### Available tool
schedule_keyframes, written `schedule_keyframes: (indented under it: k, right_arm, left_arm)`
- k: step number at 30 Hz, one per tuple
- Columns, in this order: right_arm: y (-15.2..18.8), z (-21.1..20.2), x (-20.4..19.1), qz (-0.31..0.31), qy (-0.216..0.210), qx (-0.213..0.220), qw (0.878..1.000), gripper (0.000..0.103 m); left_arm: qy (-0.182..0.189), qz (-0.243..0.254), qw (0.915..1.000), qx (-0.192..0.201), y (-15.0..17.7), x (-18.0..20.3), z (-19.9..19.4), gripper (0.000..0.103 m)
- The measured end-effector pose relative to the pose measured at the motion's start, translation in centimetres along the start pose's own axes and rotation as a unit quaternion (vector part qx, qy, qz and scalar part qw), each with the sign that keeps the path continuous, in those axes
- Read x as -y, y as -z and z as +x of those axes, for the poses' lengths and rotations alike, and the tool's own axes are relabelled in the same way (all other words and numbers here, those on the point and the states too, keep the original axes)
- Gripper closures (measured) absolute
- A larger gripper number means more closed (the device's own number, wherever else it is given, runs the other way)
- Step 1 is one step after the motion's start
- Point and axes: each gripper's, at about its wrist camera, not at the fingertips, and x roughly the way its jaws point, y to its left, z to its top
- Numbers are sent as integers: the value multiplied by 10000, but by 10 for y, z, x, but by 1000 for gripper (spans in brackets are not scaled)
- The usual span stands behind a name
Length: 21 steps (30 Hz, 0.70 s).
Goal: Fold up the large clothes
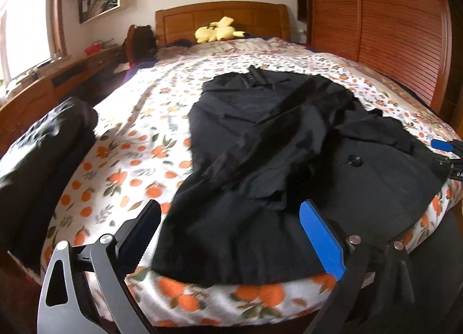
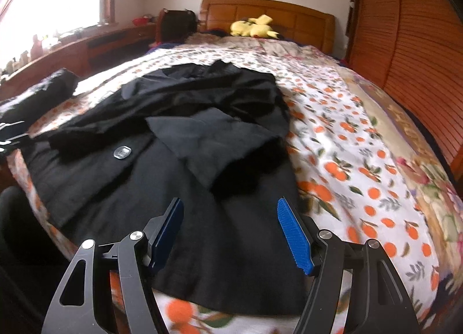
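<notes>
In the right view alone — coat point(image 2: 162, 177) button point(image 2: 122, 152) gleams.

Daylight from window point(image 2: 43, 1) at left, blown out to white glare in both views. Room otherwise evenly lit, soft shadows. Strong fisheye bending at edges: wardrobe point(image 1: 390, 29) curves. Motion blur over bedsheet point(image 1: 130, 145) print and black coat point(image 2: 202, 145), its dark folds hard to read. Corners vignetted dark.

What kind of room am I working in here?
A bedroom, most likely at home: a bed with a wooden headboard and an orange-print sheet, a yellow plush toy at its head, and a slatted wooden wardrobe alongside.
</notes>
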Motion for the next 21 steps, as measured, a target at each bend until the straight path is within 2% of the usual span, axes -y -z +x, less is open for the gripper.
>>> schedule_keyframes:
  k: [7, 11, 14, 15, 16, 19, 21]
  right_arm:
    - [12, 3, 29, 357, 184, -138, 9991, 38]
    - [18, 7, 40, 561, 93, -300, 9979, 38]
    - [21, 7, 37, 454, 61, -354, 9983, 39]
    - [21, 7, 35, 423, 47, -368, 9984, 44]
    - [21, 8, 33, 376, -22, -398, 9985, 56]
    - [20, 9, 27, 255, -139, -470, 9985, 78]
    - [19, 6, 25, 270, -249, -418, 9985, 79]
  left_arm:
    - [-209, -231, 9993, -227, 19, -30, 4, 5]
    - [-269, -299, 9987, -309, 27, -38, 7, 5]
    - [-297, -350, 9983, -355, 31, -44, 8, 5]
    - [-304, -364, 9982, -366, 33, -45, 8, 5]
    - [-307, -381, 9981, -383, 33, -46, 9, 5]
    - [-312, -422, 9977, -417, 35, -47, 12, 5]
    - [-309, -431, 9976, -443, 36, -48, 14, 5]
